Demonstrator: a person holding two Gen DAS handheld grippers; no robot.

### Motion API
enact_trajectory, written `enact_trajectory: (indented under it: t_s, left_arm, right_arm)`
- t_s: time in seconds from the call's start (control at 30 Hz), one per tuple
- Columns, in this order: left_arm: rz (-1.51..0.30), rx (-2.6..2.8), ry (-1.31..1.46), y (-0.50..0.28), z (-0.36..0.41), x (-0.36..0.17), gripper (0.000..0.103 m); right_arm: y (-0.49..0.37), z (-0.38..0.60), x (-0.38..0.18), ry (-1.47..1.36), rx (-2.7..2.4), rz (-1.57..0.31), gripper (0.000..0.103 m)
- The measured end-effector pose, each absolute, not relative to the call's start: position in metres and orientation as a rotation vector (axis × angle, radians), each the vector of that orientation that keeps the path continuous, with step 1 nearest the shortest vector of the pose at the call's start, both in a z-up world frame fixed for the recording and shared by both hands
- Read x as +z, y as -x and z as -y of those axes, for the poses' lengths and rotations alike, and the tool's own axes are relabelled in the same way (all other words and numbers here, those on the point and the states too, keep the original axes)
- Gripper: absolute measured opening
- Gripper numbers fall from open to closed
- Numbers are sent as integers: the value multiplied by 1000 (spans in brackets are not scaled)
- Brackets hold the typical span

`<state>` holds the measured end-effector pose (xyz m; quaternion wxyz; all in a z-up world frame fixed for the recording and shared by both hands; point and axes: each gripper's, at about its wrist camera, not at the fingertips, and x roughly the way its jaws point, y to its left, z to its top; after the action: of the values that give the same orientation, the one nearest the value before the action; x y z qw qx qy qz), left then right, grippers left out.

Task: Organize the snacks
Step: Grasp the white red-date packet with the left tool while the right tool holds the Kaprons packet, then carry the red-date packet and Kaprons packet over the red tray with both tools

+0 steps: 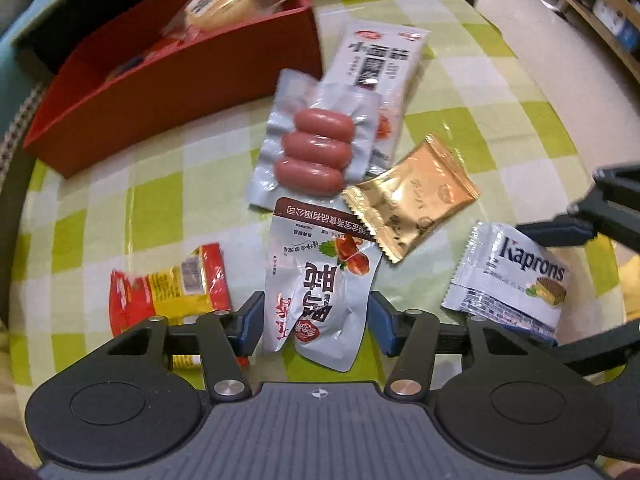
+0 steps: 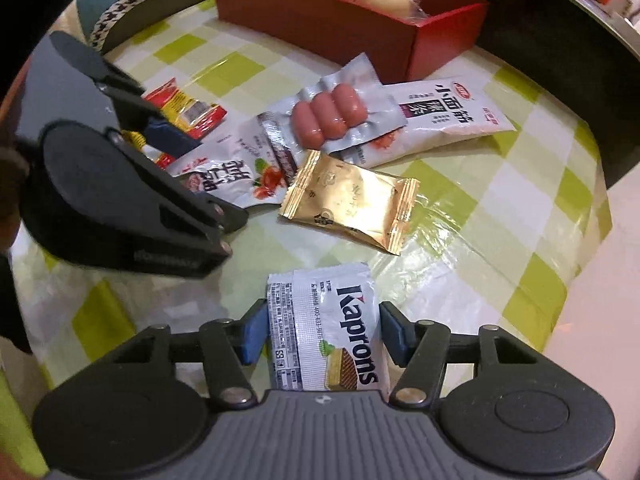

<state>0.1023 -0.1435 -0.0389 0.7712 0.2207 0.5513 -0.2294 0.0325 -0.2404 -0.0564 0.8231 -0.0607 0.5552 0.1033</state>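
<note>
Step in hand: both tools are gripping a snack for the red rectangular cardboard box [image 1: 188, 96], which already holds a clear-wrapped bun.
Left hand-held gripper [image 1: 316, 322]: blue pads pressed against the sides of the silver crinkled foil pouch with red lettering [image 1: 320, 300], pinching it at the surface.
Right hand-held gripper [image 2: 322, 334]: pads closed on the edges of the white glossy "Kaprons" wafer packet [image 2: 324, 332], a flat rectangle with serrated ends.
Next move, by my judgement: lift each packet clear, then carry it toward 11 o'clock in the left view, to the box; slick film may slip, so a firm hold matters.
Other snacks: vacuum-sealed clear pack of three pink sausages [image 1: 316, 148], lumpy, at 12 o'clock from the pouch; gold foil sachet [image 1: 412, 200], smooth and shiny, at 1 o'clock; red-and-yellow plastic wrapper [image 1: 168, 288] at 9 o'clock.
Surface: green-and-white checked glossy cloth [image 1: 120, 200], wrinkled.
</note>
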Motion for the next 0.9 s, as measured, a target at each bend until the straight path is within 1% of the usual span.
enact_trajectory:
  t_s: [0.27,0.5,0.9]
  left_arm:
    - [-1197,-467,-306,-121,124,-19,61]
    - [-1223,-443,-290,-122,124,-24,61]
    - [-1190,-432,-210,-126,113,-6,61]
  right_arm:
    - [-35,245,-46,49,225,-1147,61]
    - [-35,253,-35,-3,212,-1116,61]
    - [-59,262,-11,-64,196,-1038,61]
